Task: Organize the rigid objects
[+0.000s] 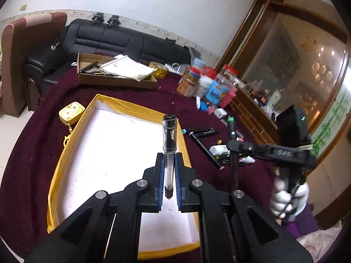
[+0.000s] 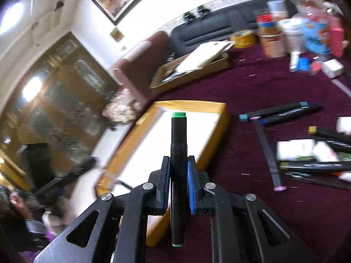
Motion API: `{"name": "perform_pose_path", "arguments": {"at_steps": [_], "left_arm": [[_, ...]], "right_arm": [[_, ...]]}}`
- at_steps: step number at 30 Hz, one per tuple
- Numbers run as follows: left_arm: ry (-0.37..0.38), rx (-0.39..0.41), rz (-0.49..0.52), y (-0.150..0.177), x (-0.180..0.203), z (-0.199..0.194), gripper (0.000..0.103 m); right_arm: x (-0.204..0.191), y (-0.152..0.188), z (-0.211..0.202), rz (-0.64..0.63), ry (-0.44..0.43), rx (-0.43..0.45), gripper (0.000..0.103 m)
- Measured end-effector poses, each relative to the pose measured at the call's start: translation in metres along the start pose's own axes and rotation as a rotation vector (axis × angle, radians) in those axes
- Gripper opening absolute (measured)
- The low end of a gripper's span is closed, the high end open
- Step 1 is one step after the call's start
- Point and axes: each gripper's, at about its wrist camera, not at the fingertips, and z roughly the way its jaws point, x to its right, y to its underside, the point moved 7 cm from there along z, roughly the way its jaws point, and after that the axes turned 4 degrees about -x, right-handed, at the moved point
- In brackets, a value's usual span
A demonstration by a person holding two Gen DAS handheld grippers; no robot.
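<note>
the left claw (image 1: 169, 164) is pinched tight on a clear pen (image 1: 169, 153). the pen runs straight out along the fingers toward 12 o'clock, its dark cap end past the tips and its back end between the blue pads (image 1: 162, 175). pen and claw hang above a yellow-rimmed tray (image 1: 65, 144) with a white floor; i cannot tell whether the pen touches it.

the right claw (image 2: 178, 168) grips a black marker (image 2: 178, 160) with green ends. the marker lies lengthwise between the two fingers, one green end out at 12 o'clock, the other at 6 o'clock behind the pads. seen from the left wrist, that same claw shows at 3 o'clock, blurred, held in a white-gloved hand (image 1: 289, 199), with the marker standing nearly upright.

in the right wrist view the tray sits under and at 11 o'clock of the marker, on a dark red cloth (image 2: 241, 87). more black markers (image 2: 283, 111) lie loose on the cloth at 2 to 3 o'clock, well apart from the tray. a brown cardboard box (image 1: 114, 81) with papers sits beyond the tray at 12 o'clock in the left wrist view, and a cluster of jars (image 1: 210, 83) stands at 1 o'clock. a small yellow case (image 1: 71, 114) lies just beside the tray's rim at 10 o'clock.
</note>
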Motion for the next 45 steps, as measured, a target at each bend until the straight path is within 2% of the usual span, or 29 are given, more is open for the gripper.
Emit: {"name": "perform_pose_path", "arguments": {"at_steps": [6, 11, 17, 20, 24, 27, 29, 32, 37, 39, 42, 45], "left_arm": [[-0.073, -0.091, 0.043, -0.021, -0.015, 0.048, 0.007], [-0.044, -0.148, 0.027, -0.031, -0.022, 0.087, 0.007], [-0.07, -0.216, 0.014, -0.033, -0.028, 0.135, 0.007], [-0.065, -0.219, -0.019, -0.03, -0.031, 0.143, 0.007], [-0.103, -0.182, -0.045, -0.03, -0.038, 0.145, 0.008], [-0.102, -0.176, -0.108, -0.025, -0.048, 0.146, 0.02], [-0.101, -0.174, -0.165, -0.018, -0.057, 0.147, 0.035], [-0.081, -0.169, -0.233, -0.008, -0.067, 0.146, 0.036], [-0.096, -0.142, -0.255, 0.0, -0.066, 0.134, 0.04], [-0.095, -0.142, -0.257, 0.004, -0.063, 0.133, 0.044], [-0.1, -0.149, -0.243, 0.003, -0.058, 0.133, 0.044], [-0.105, -0.142, -0.248, -0.002, -0.056, 0.128, 0.044]], "right_arm": [[0.009, -0.016, 0.059, 0.12, -0.037, -0.053, 0.013], [0.032, -0.021, 0.108, 0.192, 0.086, -0.103, 0.013], [0.035, -0.029, 0.125, 0.164, 0.169, -0.117, 0.013], [0.036, -0.031, 0.123, 0.149, 0.203, -0.12, 0.013], [0.042, -0.035, 0.123, 0.133, 0.236, -0.111, 0.013], [0.042, -0.039, 0.121, 0.099, 0.284, -0.096, 0.013], [0.04, -0.04, 0.12, 0.072, 0.305, -0.088, 0.015], [0.033, -0.041, 0.119, 0.035, 0.304, -0.079, 0.023], [0.03, -0.044, 0.113, 0.011, 0.334, -0.043, 0.025], [0.03, -0.044, 0.1, 0.02, 0.32, -0.013, 0.025], [0.032, -0.043, 0.07, 0.018, 0.338, 0.045, 0.026], [0.039, -0.036, 0.03, 0.011, 0.375, 0.116, 0.039]]}}
